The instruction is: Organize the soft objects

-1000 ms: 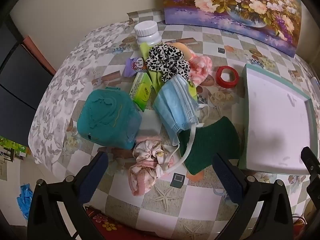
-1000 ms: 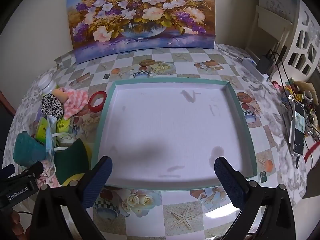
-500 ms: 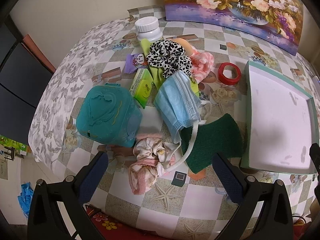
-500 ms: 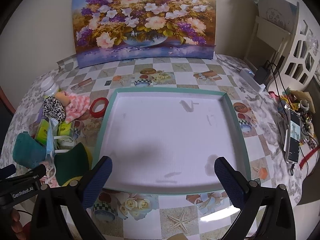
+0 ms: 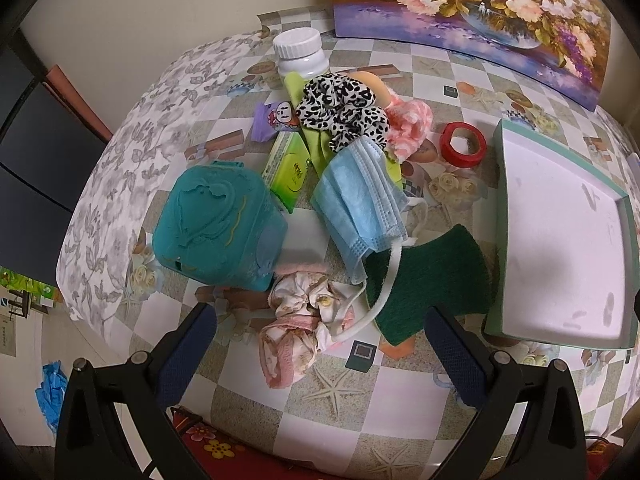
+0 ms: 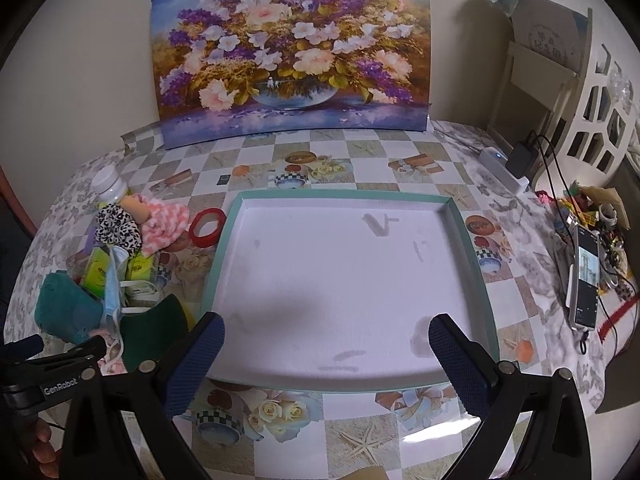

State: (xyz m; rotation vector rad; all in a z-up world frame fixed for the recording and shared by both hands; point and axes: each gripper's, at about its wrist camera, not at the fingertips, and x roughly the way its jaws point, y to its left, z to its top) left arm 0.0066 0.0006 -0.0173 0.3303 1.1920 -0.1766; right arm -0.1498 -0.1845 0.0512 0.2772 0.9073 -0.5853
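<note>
- The left gripper (image 5: 320, 344) hangs over the near edge of the table (image 5: 436, 404) with its fingers spread wide and nothing between them
- Right under it lies a floral pink scrunchie (image 5: 298, 330), touching the white ear loop of a blue face mask (image 5: 358, 198)
- The mask is draped over a dark green scouring pad (image 5: 434, 276) on one side and a lime green cloth (image 5: 310, 142) on the other
- Farther back sits a black-and-white spotted scrunchie (image 5: 340, 110) on top of the pile, with a pink fluffy cloth (image 5: 410, 128) just beside it
- A teal box (image 5: 218, 226) stands to the left of the pile, a green tissue pack (image 5: 288, 170) leaning by it, and a white bottle (image 5: 302, 54) stands at the far end
- A red tape roll (image 5: 462, 144) lies between the pile and the tray (image 5: 500, 184)
- The right gripper (image 6: 326, 360) hovers at the tray's near rim (image 6: 360, 386), fingers released and wide apart, holding nothing
- The tray's white floor is bare except for a few smudges
- A flower painting (image 6: 288, 56) leans on the wall behind, and a phone (image 6: 586, 276) rests at the table's right side
</note>
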